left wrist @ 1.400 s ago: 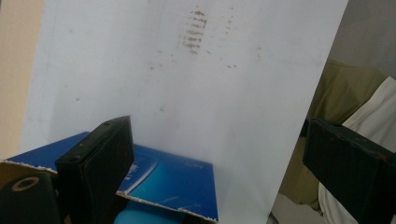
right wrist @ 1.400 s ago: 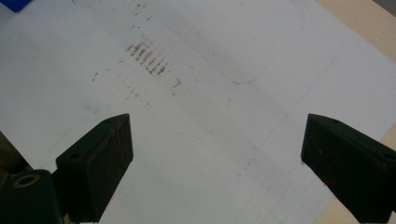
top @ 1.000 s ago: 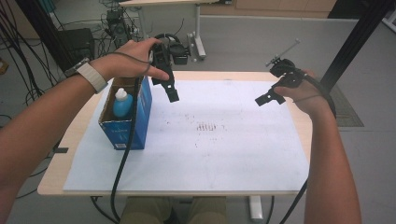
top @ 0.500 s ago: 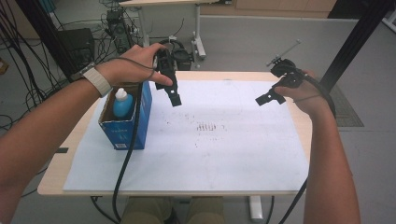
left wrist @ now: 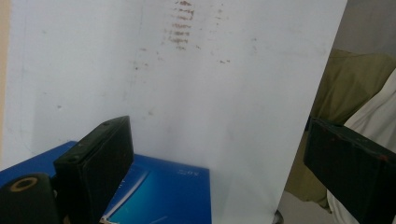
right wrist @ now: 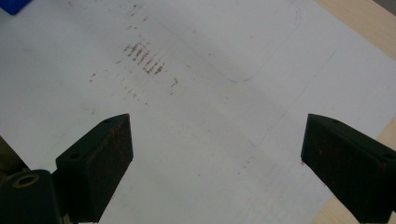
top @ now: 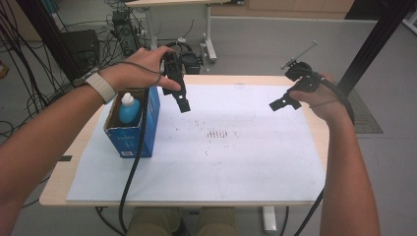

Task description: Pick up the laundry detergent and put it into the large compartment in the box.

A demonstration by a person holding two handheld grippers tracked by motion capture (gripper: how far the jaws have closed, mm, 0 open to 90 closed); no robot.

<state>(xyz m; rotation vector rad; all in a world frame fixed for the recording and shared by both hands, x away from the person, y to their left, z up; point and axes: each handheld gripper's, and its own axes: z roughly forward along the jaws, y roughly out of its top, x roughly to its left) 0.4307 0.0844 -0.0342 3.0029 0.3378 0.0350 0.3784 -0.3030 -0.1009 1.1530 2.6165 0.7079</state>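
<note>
Your left gripper [top: 183, 101] hangs above the white sheet [top: 236, 147], just off the top right corner of the blue box [top: 133, 129]. Its jaws stand wide apart with nothing between them; the left gripper view shows only sheet and a corner of the box [left wrist: 159, 191] in the gap. Your right gripper [top: 282, 102] is at 3 o'clock from the left one, well apart from it, above the sheet's far right part. Its jaws are also spread wide and empty, with bare sheet [right wrist: 210, 140] between them.

Against the frame half a second back, your left gripper has shifted very little and holds the same tilt beside the box. Your right gripper has not visibly moved. The box and bottle sit where they were.

The box stands upright at 8 o'clock from the left gripper, on the sheet's left edge, with its top open. A bottle [top: 129, 109] with a blue body and white cap stands inside it, cap above the rim. A cable [top: 132, 162] runs down across the box's front face.

Faint brown smudges [top: 221, 133] mark the sheet's middle.
</note>
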